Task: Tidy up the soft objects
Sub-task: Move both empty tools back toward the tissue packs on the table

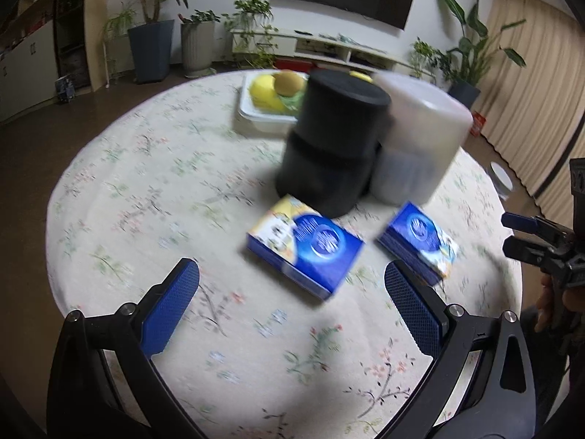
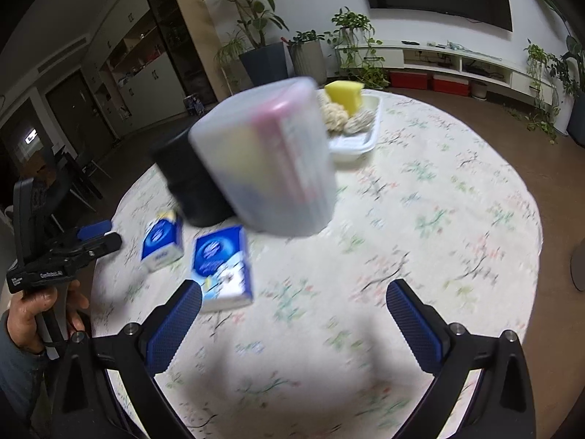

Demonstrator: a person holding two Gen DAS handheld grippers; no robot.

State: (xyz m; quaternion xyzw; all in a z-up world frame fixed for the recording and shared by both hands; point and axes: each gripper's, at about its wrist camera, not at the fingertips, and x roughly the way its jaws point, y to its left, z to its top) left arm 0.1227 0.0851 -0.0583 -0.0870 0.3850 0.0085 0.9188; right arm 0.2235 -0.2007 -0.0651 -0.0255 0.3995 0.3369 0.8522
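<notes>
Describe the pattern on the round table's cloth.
Cream tablecloth printed with small floral sprigs, green and pink; right wrist view shows it best.

Each handheld gripper has a black, Y-shaped frame with silver round screws at the joints. The left gripper (image 1: 291, 303) and right gripper (image 2: 293, 323) carry blue fingers (image 1: 172, 311) with a fine mesh-textured face. Small white lettering marks the black body. The person's left hand (image 2: 34, 311) shows bare skin and a grey-blue sleeve.

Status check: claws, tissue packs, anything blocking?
Left claw open, empty. Right claw open, empty. Two tissue packs flat on table, untouched. Black canister and translucent canister close behind.
</notes>
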